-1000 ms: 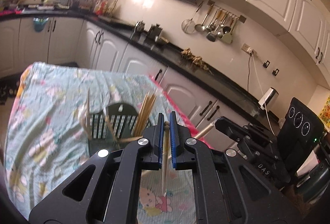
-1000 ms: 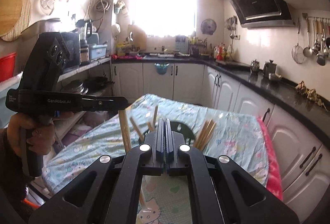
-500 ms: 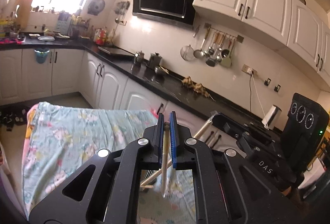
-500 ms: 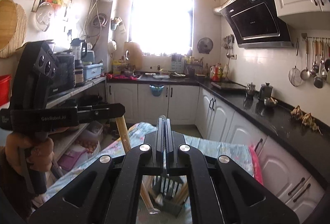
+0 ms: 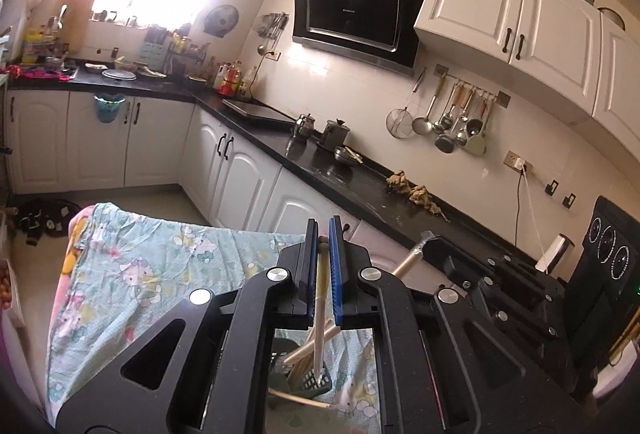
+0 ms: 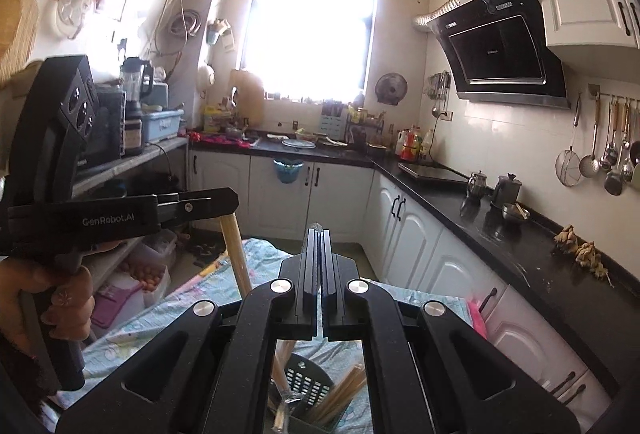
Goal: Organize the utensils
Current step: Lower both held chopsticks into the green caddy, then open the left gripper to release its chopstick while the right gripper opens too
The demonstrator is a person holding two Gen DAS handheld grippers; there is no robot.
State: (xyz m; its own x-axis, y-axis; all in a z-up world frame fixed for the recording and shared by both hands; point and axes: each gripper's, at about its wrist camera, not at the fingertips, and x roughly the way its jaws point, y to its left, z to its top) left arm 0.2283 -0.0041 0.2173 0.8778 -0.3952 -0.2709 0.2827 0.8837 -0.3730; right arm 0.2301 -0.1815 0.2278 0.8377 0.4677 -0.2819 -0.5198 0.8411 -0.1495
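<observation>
Both tongs (image 5: 324,234) — wooden utensil (image 5: 320,298) pinched

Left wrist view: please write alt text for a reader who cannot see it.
The left gripper is shut on a wooden utensil handle that hangs down into a dark slotted utensil holder on a cartoon-print tablecloth. The right gripper grips another wooden handle alongside.

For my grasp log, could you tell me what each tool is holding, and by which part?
Left tool: wooden-handled utensil, gripped near its handle's top end. Right tool: a thin utensil, held at its upper end.
</observation>
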